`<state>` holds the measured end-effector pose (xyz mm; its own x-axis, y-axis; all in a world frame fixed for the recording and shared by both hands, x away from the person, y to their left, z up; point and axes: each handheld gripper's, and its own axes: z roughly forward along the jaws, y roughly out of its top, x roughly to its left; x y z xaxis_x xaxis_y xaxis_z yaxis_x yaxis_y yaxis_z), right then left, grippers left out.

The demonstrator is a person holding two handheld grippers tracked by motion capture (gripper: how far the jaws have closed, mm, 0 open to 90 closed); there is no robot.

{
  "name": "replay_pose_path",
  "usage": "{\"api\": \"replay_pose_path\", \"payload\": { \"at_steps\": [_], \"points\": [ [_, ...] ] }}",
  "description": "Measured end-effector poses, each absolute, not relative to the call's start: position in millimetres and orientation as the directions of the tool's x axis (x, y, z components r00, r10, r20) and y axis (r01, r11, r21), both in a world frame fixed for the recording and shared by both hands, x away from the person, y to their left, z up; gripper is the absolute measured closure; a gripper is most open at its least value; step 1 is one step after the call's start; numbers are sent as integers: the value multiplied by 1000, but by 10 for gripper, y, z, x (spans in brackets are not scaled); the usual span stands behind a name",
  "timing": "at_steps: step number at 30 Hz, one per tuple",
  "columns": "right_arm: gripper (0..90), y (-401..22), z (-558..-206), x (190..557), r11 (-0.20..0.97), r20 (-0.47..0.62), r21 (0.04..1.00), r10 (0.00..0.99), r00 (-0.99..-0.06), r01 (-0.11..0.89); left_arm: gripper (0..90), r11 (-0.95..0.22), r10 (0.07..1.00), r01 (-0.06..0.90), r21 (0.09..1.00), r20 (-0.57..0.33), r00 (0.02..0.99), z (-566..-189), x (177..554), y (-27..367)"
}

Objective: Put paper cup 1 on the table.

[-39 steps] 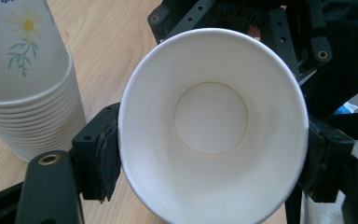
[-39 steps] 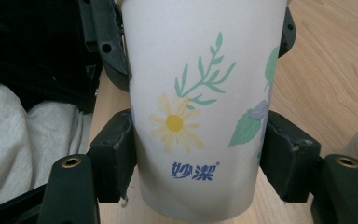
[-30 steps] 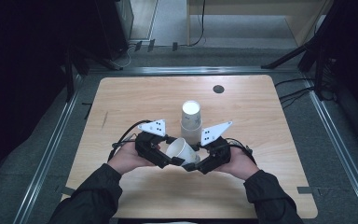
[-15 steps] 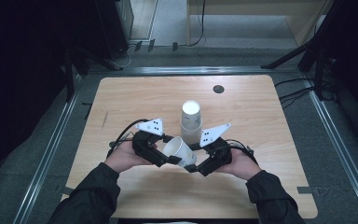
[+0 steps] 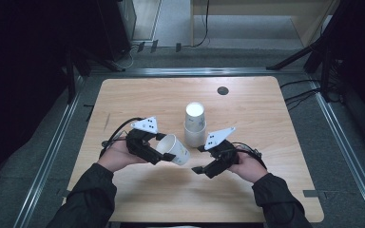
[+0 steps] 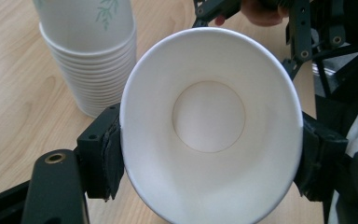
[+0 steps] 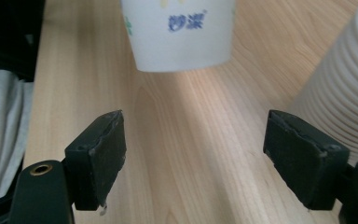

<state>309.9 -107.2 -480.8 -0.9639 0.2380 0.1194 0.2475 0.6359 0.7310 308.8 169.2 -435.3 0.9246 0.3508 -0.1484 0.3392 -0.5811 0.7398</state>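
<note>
A white paper cup (image 5: 177,152) lies on its side in the air, with my left gripper (image 5: 163,149) shut on its rim. In the left gripper view the cup's mouth (image 6: 209,116) faces the camera, and the left gripper (image 6: 212,158) has a pad pressed on each side. My right gripper (image 5: 198,159) stands open just right of the cup's base; its jaws have just been opening and nothing is between them. In the right gripper view the printed cup (image 7: 179,32) hangs a little ahead of the right gripper (image 7: 205,158). An upside-down stack of cups (image 5: 195,124) stands behind both grippers.
The wooden table (image 5: 266,118) has a dark round grommet (image 5: 223,90) near its far edge. The stack of cups (image 7: 345,98) is close beside the right gripper's right jaw. Metal rails and grey floor border the table.
The right gripper's jaws have spread and come off the cup's base. The cup stays in the left gripper, which has hardly moved.
</note>
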Motion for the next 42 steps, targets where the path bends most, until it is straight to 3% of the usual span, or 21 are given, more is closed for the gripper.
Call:
{"api": "replay_pose_path", "payload": {
  "at_steps": [12, 29, 42],
  "points": [
    [214, -1188, -4836, 3194, 632, 86, 701, 386, -918, 331, 244, -641, 372, 340, 688, -109, 922, -4398, 3110, 1717],
    [214, -1299, -4829, 3222, 616, 25, 723, 430, -902, 314, 244, -652, 412, 379, 657, -113, 904, -4423, 3219, 1912],
    [214, -1379, -4848, 3281, 609, 24, 718, 463, -886, 338, 244, -636, 522, 463, 617, -97, 847, -4457, 3347, 2202]
  ]
}}
